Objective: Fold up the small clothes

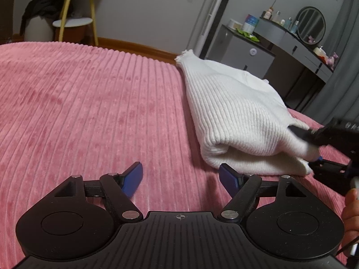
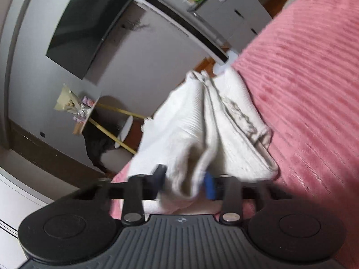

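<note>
A white ribbed knit garment (image 1: 235,116) lies folded in layers on the pink bedspread (image 1: 89,100), at the right in the left wrist view. My left gripper (image 1: 180,176) is open and empty, low over the bedspread just left of the garment's near corner. My right gripper (image 2: 185,180) is shut on the garment's (image 2: 202,134) near edge, with the cloth bunched between its blue pads (image 2: 209,187). It also shows in the left wrist view (image 1: 314,148) at the garment's right end. The right wrist view is tilted and blurred.
A grey dresser (image 1: 291,44) with a round mirror and bottles stands beyond the bed at the right. A yellow-legged side table (image 1: 74,22) with dark clothing stands at the back left. A dark wall screen (image 2: 85,27) hangs opposite. The bedspread (image 2: 314,89) stretches wide to the left.
</note>
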Demonstrator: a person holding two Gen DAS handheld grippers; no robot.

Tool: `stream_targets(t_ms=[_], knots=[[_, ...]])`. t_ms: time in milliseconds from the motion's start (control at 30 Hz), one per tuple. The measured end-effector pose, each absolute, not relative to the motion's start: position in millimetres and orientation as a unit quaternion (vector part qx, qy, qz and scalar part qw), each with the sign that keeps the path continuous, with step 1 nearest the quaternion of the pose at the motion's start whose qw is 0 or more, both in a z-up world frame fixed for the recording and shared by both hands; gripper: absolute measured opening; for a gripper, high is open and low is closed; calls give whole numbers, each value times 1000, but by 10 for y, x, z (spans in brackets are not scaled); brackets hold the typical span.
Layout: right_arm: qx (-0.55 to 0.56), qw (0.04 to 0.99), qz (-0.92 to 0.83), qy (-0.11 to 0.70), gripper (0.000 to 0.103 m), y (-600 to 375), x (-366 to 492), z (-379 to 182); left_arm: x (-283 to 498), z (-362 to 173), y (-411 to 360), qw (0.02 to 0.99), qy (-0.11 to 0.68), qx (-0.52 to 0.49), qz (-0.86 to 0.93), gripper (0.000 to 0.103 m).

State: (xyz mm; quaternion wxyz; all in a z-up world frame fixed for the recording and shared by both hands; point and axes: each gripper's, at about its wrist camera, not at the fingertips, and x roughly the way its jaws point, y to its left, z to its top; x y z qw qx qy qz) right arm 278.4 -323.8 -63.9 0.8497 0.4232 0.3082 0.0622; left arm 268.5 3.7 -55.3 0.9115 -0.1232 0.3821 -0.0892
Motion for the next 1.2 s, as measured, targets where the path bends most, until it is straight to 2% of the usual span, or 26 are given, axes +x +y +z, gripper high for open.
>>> stream_targets(t_ms=[67,133,300,367,433,500,567,700,1000,1200], knots=[[426,849,75,303,13,-3270,2764,-729,2694,-549,40,911,383,-127,-88,81],[374,880,63,285,11,-3255,2705,-682,2695,-525,45,910,382,-137,-90,81],[139,968,-46,202,10,-2980,2476,-380,2690,-425,77,906,376,-168,-94,81],[81,969,-59,226,11,-2881,2544,-516,2693,-396,66,904,379,-174,-99,81],[119,952,-38,278,12,-2972,2644,-720,2713,-357,50,902,381,-175,-106,81],[146,951,-25,272,16,-3044,2627,-648,2742,-314,19,903,378,-170,-112,81],[181,948,-24,259,30,-3194,2570,-548,2790,-282,-10,903,380,-169,-109,81],[220,950,-21,219,30,-3331,2488,-453,2924,-232,-131,900,382,-175,-117,82],[151,950,-22,273,31,-3129,2695,-621,3319,-399,-428,887,429,-125,-114,83],[99,952,-41,287,35,-3033,2757,-747,3326,-511,-456,890,428,-105,-117,85]])
